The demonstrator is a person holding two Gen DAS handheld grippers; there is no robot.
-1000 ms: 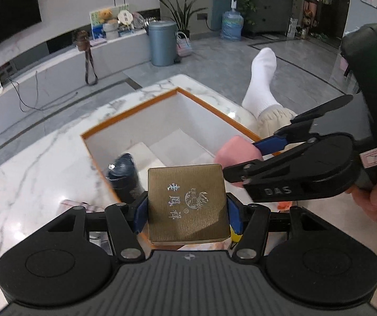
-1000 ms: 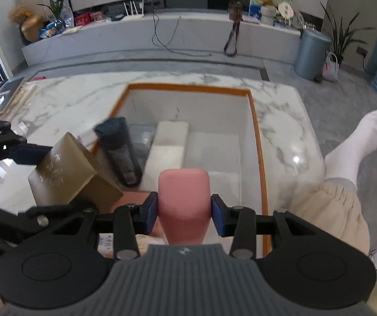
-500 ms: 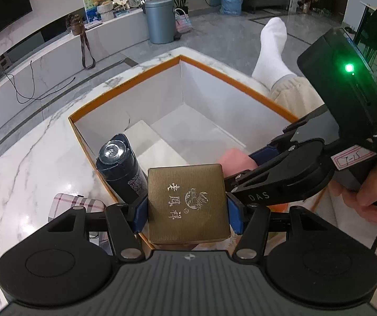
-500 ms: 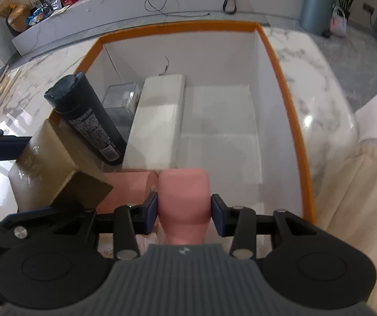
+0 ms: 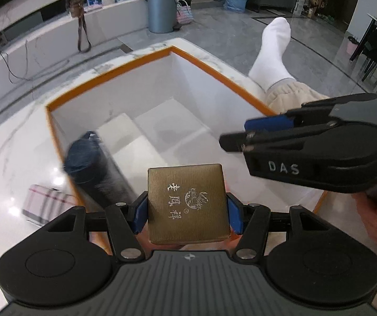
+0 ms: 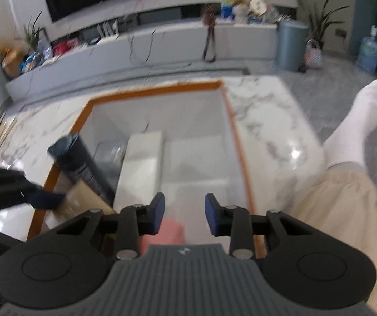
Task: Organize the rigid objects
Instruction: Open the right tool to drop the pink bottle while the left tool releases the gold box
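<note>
The left gripper (image 5: 187, 210) is clamped on the gold box (image 5: 187, 202), its blue pads pressing the box's two side faces at lower centre of the left wrist view; the lettered lid faces the camera, so the box is carried level, and this grip appears chosen to let it be lowered flat. It hangs over the near edge of the orange-rimmed bin (image 5: 109, 75), which fills the middle of the frame. The right gripper (image 6: 184, 217) is released: its jaws stand apart with nothing between them. The pink object (image 6: 162, 235) lies below and behind its pads at lower centre of the right wrist view, apparently resting at the near end of the bin, though blur prevents confirming contact. Inside the bin, a dark cylindrical bottle (image 5: 93, 166) leans against the left wall, just left of the gold box; a white flat box (image 6: 142, 163) lies beside it, with a clear container (image 6: 109, 152) farther back. The bottle and the pink object bound the free floor nearest the gold box, so the open white floor to the right is likely the easier landing area. A plaid pouch (image 5: 47, 205) lies on the marble table (image 5: 9, 155) outside the bin, at lower left. The right gripper body crosses the right of the left wrist view, near the descent path.
</note>
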